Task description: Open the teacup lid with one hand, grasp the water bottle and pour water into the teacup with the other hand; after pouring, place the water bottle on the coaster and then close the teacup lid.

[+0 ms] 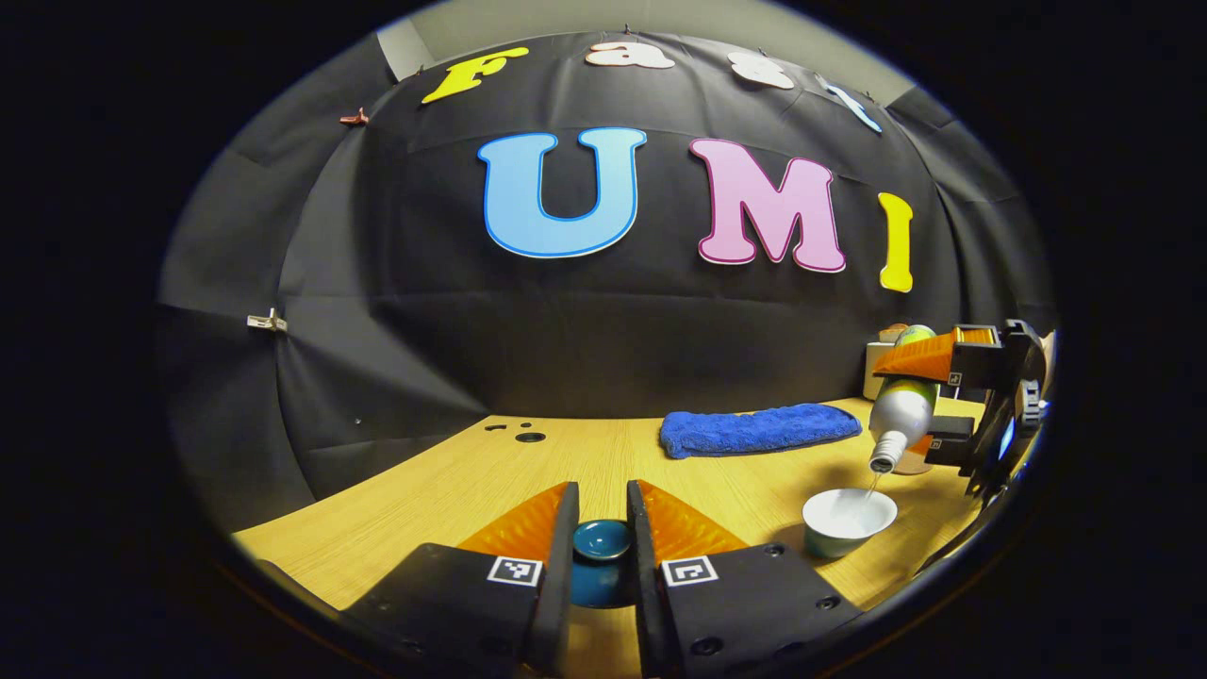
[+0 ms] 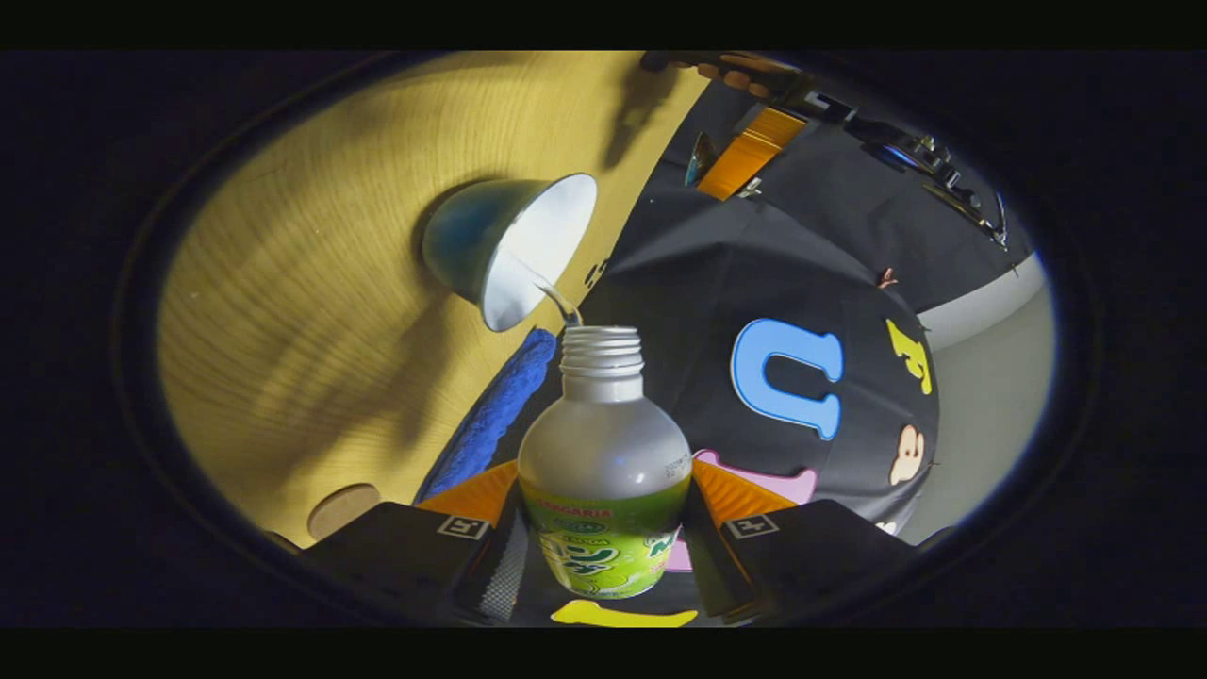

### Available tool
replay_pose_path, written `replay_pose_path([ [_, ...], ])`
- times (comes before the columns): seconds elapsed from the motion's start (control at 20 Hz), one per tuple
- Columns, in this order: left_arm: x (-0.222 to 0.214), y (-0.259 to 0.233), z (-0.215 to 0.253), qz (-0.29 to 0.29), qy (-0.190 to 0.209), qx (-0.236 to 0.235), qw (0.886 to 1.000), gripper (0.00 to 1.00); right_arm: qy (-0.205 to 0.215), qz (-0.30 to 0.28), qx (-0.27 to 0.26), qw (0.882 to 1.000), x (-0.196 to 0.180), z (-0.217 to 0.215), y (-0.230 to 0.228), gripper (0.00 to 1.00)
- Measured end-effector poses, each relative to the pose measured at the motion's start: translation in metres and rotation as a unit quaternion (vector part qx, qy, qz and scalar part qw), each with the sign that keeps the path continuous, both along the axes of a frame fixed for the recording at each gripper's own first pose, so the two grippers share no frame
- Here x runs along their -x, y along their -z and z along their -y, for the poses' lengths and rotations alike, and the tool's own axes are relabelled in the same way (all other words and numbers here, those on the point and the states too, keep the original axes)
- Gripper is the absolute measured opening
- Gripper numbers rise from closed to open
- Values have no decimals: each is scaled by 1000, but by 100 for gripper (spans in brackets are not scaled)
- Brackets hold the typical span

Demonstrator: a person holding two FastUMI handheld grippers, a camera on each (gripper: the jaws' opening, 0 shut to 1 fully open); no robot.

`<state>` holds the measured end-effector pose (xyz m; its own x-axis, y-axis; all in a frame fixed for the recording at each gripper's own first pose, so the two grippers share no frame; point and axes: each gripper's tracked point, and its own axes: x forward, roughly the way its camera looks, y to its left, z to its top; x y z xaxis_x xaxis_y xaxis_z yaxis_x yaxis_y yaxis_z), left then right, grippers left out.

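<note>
Right gripper [image 2: 603, 538]: clamps tilted water bottle [image 2: 603, 471], mouth over teacup [image 2: 509, 250], so water streams in.
Left gripper [image 1: 603, 556]: pinches teacup lid [image 1: 602, 539] aside, clearing the pour.

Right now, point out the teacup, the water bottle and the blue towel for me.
teacup [image 1: 849, 514], left gripper view, white inside of the bowl.
water bottle [image 2: 603, 462], right gripper view, silver shoulder above the green label.
blue towel [image 1: 759, 429], left gripper view, middle of its top surface.
</note>
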<state>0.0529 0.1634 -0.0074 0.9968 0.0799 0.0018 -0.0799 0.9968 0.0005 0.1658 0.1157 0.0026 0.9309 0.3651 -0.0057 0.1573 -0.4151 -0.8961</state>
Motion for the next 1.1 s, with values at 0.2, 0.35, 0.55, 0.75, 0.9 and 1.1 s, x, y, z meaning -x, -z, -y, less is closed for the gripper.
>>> replay_pose_path([
  [0.2, 0, 0, 0, 0, 0, 0, 1000, 34, -7, 5, 20, 1000, 2, -3, -5, 75],
  [0.35, 0, 0, 0, 0, 0, 0, 1000, 32, -4, 10, 25, 1000, 0, -1, -9, 75],
  [0.55, 0, 0, 0, 0, 0, 0, 1000, 32, -8, 21, 35, 999, 2, -2, -16, 75],
  [0.75, 0, 0, 0, 0, 0, 0, 1000, 32, -18, 22, 51, 998, 6, -10, -15, 75],
  [0.9, 0, 1, 0, 0, 0, 0, 1000, 34, -21, 23, 54, 998, 6, -13, -14, 75],
  [1.1, 0, 1, 0, 0, 0, 0, 1000, 32, -29, 30, 75, 996, 6, -16, -15, 75],
])
